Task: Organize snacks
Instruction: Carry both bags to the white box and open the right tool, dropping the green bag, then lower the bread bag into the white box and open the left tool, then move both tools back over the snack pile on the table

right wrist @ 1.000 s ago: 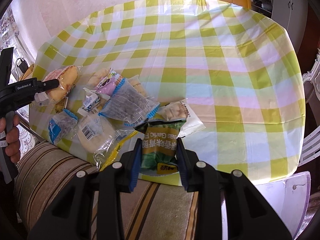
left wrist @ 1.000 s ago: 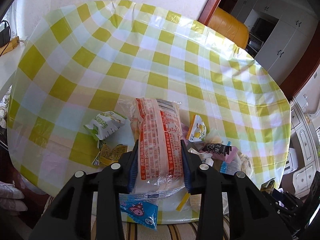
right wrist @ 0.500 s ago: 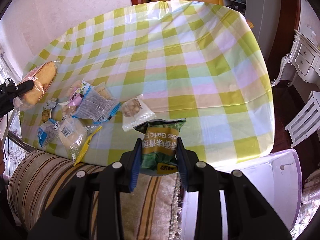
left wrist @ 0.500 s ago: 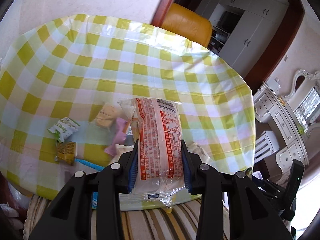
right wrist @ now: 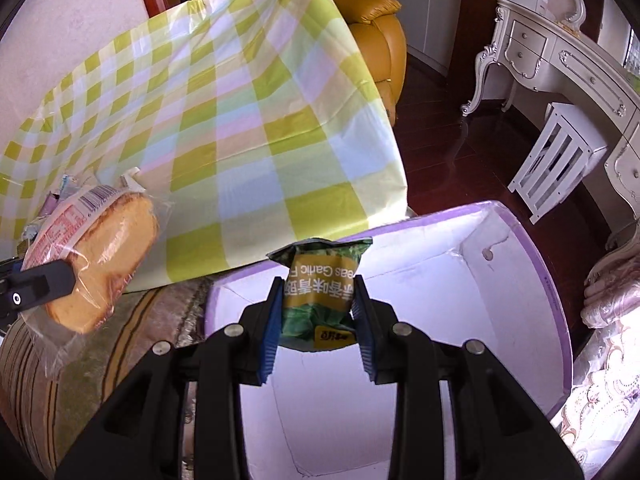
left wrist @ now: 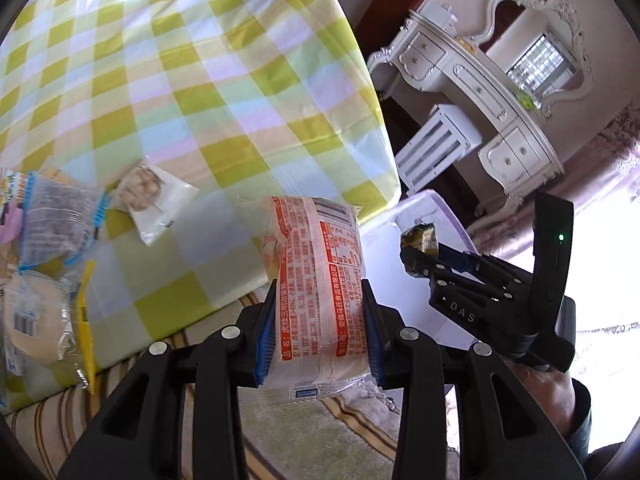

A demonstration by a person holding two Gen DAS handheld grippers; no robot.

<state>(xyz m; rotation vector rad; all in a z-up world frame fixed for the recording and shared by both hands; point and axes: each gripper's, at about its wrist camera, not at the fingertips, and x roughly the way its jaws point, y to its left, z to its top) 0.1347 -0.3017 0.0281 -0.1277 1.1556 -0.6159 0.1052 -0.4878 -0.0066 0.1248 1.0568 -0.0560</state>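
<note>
1. Fingers of the left gripper (left wrist: 320, 330) are clamping an orange-printed bread packet (left wrist: 316, 292); the right gripper (right wrist: 316, 320) is pinching a green pea bag (right wrist: 318, 292).
2. Beside the checked tablecloth (right wrist: 240, 120), both are hanging near the purple-rimmed white box (right wrist: 520, 280), pea bag above it.

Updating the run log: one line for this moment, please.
left gripper: shut on bread pack | right gripper: shut on green snack bag, over white box

snack pile (left wrist: 44, 240) cut off at left edge, box (right wrist: 520, 264) floor partly hidden, small packet print perhaps unreadable
</note>
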